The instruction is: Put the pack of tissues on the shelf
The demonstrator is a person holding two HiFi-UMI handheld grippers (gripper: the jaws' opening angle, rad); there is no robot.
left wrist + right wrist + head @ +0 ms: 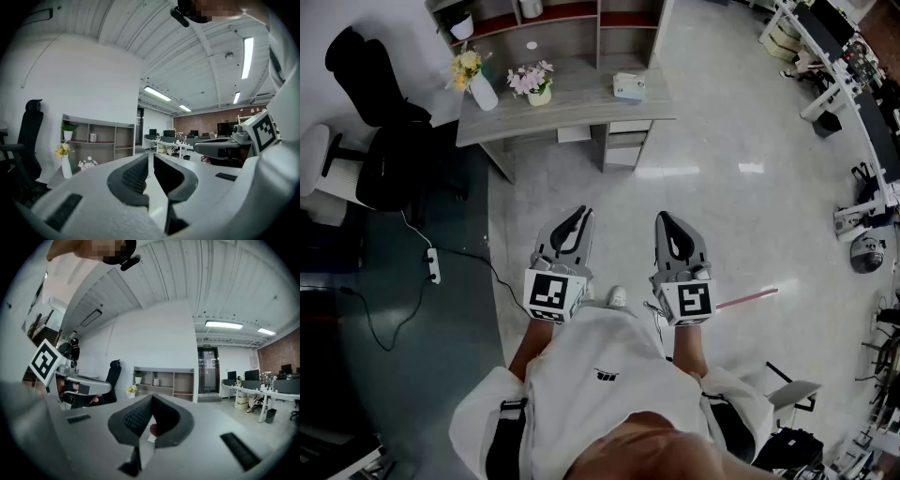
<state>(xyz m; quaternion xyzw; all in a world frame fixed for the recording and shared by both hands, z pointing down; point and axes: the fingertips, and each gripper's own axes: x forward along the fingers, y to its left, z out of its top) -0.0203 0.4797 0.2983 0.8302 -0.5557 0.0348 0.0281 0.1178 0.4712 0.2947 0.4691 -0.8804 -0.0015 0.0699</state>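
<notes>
The pack of tissues (629, 87), a pale box, lies on the right part of the grey desk (581, 111), in front of the wooden shelf (551, 17) standing on the desk's back. Both grippers are held level in front of the person, well short of the desk. My left gripper (580, 214) has a narrow slit between its jaws and nothing in it (151, 157). My right gripper (662, 217) has its tips touching and is empty (151, 397). The shelf (98, 137) (164, 380) shows far off in both gripper views; the tissues do not.
On the desk's left stand a white vase with yellow flowers (478, 82) and a small pot of pink flowers (534, 86). A black office chair (384, 141) is left of the desk, with a power strip (433, 265) and its cable on the floor. Workbenches (853, 84) line the right.
</notes>
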